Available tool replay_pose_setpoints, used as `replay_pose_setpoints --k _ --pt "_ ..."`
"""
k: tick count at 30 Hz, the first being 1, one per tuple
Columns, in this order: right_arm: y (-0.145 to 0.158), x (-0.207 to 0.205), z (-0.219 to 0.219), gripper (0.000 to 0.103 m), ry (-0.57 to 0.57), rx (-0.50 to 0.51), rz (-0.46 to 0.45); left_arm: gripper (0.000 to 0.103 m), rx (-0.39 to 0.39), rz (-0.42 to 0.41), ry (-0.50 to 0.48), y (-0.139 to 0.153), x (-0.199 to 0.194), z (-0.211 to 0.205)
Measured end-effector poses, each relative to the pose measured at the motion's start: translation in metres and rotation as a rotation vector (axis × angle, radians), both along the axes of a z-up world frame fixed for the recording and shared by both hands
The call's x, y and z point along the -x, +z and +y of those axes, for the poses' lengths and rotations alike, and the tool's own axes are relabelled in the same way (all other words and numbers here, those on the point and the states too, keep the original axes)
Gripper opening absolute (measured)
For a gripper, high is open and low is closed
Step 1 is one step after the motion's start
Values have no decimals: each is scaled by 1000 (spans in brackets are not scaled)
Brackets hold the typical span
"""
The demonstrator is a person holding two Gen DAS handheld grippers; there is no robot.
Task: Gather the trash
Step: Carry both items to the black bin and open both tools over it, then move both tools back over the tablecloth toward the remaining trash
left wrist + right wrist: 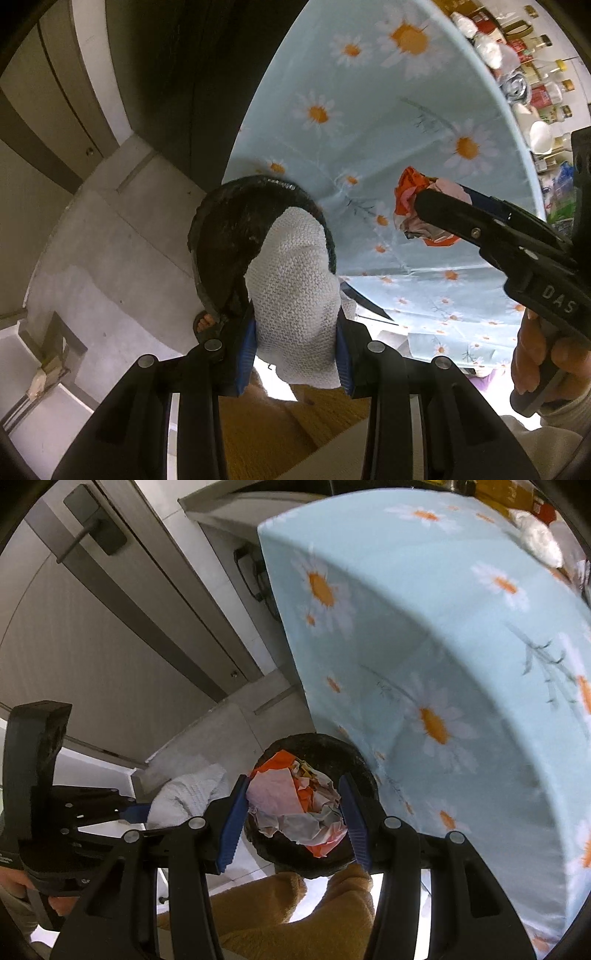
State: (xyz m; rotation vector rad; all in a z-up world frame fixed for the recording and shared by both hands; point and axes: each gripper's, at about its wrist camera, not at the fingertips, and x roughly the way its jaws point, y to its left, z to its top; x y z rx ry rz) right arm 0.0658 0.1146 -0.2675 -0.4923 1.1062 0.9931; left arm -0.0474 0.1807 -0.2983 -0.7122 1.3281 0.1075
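My left gripper point(295, 325) is shut on a white crumpled paper towel point(295, 280) and holds it over a dark round bin point(221, 236) beside the table. My right gripper point(295, 805) is shut on a crumpled orange, pink and white wrapper wad point(295, 805), also above the bin point(332, 749). In the left wrist view the right gripper point(417, 206) holds that wad point(410, 199) over the table. In the right wrist view the left gripper point(144, 812) with the towel point(184, 794) is to the left.
A table with a light-blue daisy cloth point(369, 110) fills the right side, also in the right wrist view point(443, 664). Bottles and jars point(532, 88) crowd its far edge. A grey door with a handle point(88, 535) and grey floor tiles point(110, 240) lie left.
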Motion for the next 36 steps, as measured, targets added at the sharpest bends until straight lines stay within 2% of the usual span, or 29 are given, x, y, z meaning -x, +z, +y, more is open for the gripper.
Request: replay_pose_setpoints --k 7,8,10,11,12,28,36 --pt "-24 -5 5 51 -16 33 32 34 28 35 26 -24 -2 4" --pt "-24 -5 4 52 -18 31 32 38 27 40 30 -26 -3 5" --pt "-22 -7 1 57 -28 22 39 59 25 65 38 -28 -4 7" --pt "-20 -9 0 63 -34 17 42 65 29 75 39 -29 -6 7" --pt "-17 -12 -4 66 -42 8 43 65 30 73 33 -29 -7 7" --pt "18 -23 -43 66 -94 -61 22 65 9 71 30 -22 -13 9" --pt "46 -26 -57 66 -101 -115 -10 65 -17 39 55 1 -16 18"
